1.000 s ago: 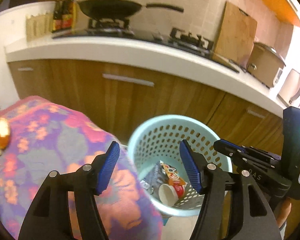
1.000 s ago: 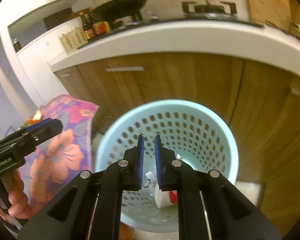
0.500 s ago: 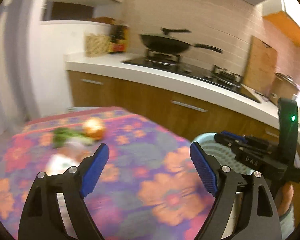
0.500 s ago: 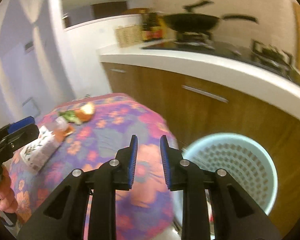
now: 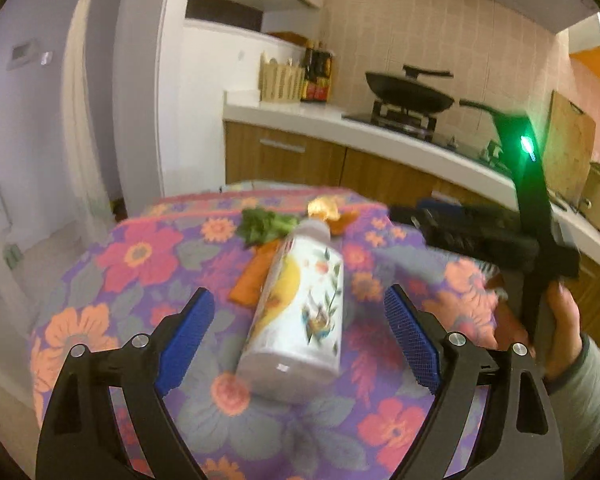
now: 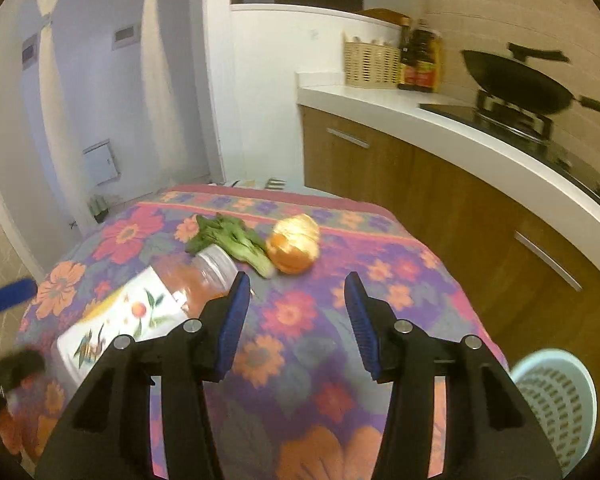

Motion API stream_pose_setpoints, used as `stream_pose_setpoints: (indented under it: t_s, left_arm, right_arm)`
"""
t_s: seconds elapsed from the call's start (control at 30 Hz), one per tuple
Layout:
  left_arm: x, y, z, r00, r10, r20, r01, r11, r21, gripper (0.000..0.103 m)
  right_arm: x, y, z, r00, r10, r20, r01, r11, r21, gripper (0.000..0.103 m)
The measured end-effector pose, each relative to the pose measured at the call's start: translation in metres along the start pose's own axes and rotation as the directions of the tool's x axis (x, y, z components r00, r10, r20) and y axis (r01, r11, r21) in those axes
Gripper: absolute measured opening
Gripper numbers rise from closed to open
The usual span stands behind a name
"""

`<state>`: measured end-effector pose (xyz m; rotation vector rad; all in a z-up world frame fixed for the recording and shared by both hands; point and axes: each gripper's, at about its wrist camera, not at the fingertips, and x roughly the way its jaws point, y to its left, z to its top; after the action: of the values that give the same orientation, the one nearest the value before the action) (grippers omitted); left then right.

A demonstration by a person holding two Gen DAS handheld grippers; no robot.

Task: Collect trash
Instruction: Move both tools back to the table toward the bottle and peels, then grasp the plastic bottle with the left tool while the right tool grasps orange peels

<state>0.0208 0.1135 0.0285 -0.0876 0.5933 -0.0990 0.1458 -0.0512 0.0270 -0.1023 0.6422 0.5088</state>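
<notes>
Left gripper (image 5: 296,336) aimed down over the bottle (image 5: 300,312), jaws spread wide and just widened further, blue pads (image 5: 186,336) flanking the body without touching; released, nothing grasped. Bottle lying on its side on the floral tablecloth (image 5: 148,256), cap end away from the left wrist camera, orange liquid visible near the neck in the right wrist view. Lengthwise lie along the line of approach, probably allowing a squeeze across the narrow body.

Right gripper (image 6: 296,312) hovering above bare cloth, jaws part-open and just opened wider, nothing between them; pointed toward the peeled orange (image 6: 294,246) and the leafy green stalk (image 6: 230,240), these 2 scraps touching near the far edge. Likely the next target for this claw.

Pale blue perforated basket (image 6: 556,400) on the floor beside the table, at the lower right of the right wrist view: the presumed destination, close enough for a short carry. 3 pieces of trash left on the table.
</notes>
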Motion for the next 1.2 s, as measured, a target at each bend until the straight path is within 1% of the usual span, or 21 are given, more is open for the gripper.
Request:
stream_pose_setpoints:
  t_s: [0.1, 0.2, 0.3, 0.43, 0.5, 0.53, 0.57, 0.6, 0.63, 0.67, 0.73, 0.8, 0.9, 0.97, 1.07, 1.13, 1.2]
  left_arm:
    - [0.01, -0.002, -0.009, 0.999, -0.016, -0.045, 0.016, 1.0, 0.0, 0.084]
    - [0.022, -0.003, -0.015, 0.997, -0.01, -0.082, 0.009, 1.0, -0.012, 0.084]
    - [0.035, -0.002, -0.017, 0.993, -0.013, -0.12, 0.008, 0.999, -0.048, 0.083]
    - [0.047, 0.001, -0.017, 0.99, 0.004, -0.143, -0.015, 0.997, -0.076, 0.078]
    - [0.05, 0.001, -0.017, 0.99, 0.01, -0.141, -0.022, 0.996, -0.083, 0.073]
    - [0.05, 0.002, -0.017, 0.99, 0.013, -0.141, -0.026, 0.996, -0.085, 0.068]
    - [0.051, 0.003, -0.017, 0.99, 0.009, -0.14, -0.021, 0.996, -0.09, 0.068]
    - [0.051, 0.005, -0.016, 0.991, 0.001, -0.137, -0.015, 0.995, -0.098, 0.068]
    - [0.05, 0.007, -0.017, 0.991, -0.01, -0.135, -0.005, 0.994, -0.112, 0.067]
    - [0.05, 0.009, -0.016, 0.991, -0.018, -0.133, 0.001, 0.993, -0.121, 0.067]
    - [0.049, 0.012, -0.017, 0.991, -0.036, -0.126, 0.018, 0.99, -0.137, 0.066]
    - [0.045, 0.015, -0.017, 0.993, -0.054, -0.109, 0.036, 0.987, -0.159, 0.065]
    - [0.031, 0.024, -0.014, 0.994, -0.082, -0.069, 0.068, 0.978, -0.196, 0.064]
    - [0.017, 0.034, -0.012, 0.993, -0.112, -0.033, 0.101, 0.968, -0.228, 0.06]
    - [0.004, 0.047, -0.009, 0.991, -0.132, -0.015, 0.124, 0.958, -0.258, 0.057]
    - [-0.002, 0.055, -0.01, 0.99, -0.138, -0.011, 0.13, 0.954, -0.271, 0.056]
    - [-0.009, 0.061, -0.012, 0.992, -0.124, -0.005, 0.118, 0.954, -0.277, 0.054]
  right_arm:
    - [0.017, 0.006, 0.005, 1.0, 0.011, -0.008, -0.012, 1.0, -0.011, 0.046]
    - [0.036, 0.007, 0.01, 1.0, 0.011, -0.025, -0.011, 1.0, -0.004, 0.046]
    - [0.056, 0.001, 0.016, 0.997, 0.03, -0.072, -0.028, 0.999, 0.028, 0.046]
    - [0.082, -0.004, 0.023, 0.988, 0.068, -0.138, -0.059, 0.996, 0.066, 0.046]
    - [0.095, -0.006, 0.024, 0.984, 0.069, -0.162, -0.055, 0.995, 0.088, 0.046]
    - [0.101, -0.007, 0.025, 0.982, 0.071, -0.176, -0.054, 0.994, 0.1, 0.046]
    - [0.105, -0.009, 0.024, 0.979, 0.076, -0.189, -0.055, 0.992, 0.109, 0.045]
    - [0.109, -0.011, 0.024, 0.976, 0.081, -0.2, -0.057, 0.991, 0.119, 0.041]
    - [0.11, -0.014, 0.023, 0.975, 0.084, -0.206, -0.057, 0.99, 0.131, 0.034]
    - [0.11, -0.015, 0.022, 0.974, 0.092, -0.208, -0.064, 0.989, 0.137, 0.033]
    - [0.107, -0.017, 0.02, 0.973, 0.11, -0.202, -0.08, 0.985, 0.153, 0.024]
    - [0.104, -0.019, 0.019, 0.973, 0.112, -0.2, -0.081, 0.984, 0.157, 0.019]
    - [0.098, -0.019, 0.016, 0.973, 0.124, -0.197, -0.093, 0.983, 0.161, 0.004]
    - [0.092, -0.018, 0.012, 0.974, 0.109, -0.196, -0.08, 0.985, 0.15, 0.004]
    - [0.085, -0.018, 0.006, 0.974, 0.114, -0.197, -0.085, 0.985, 0.151, 0.004]
    - [0.078, -0.021, 0.003, 0.975, 0.12, -0.185, -0.09, 0.983, 0.161, 0.004]
    - [0.071, -0.024, 0.002, 0.977, 0.122, -0.173, -0.093, 0.982, 0.164, 0.004]
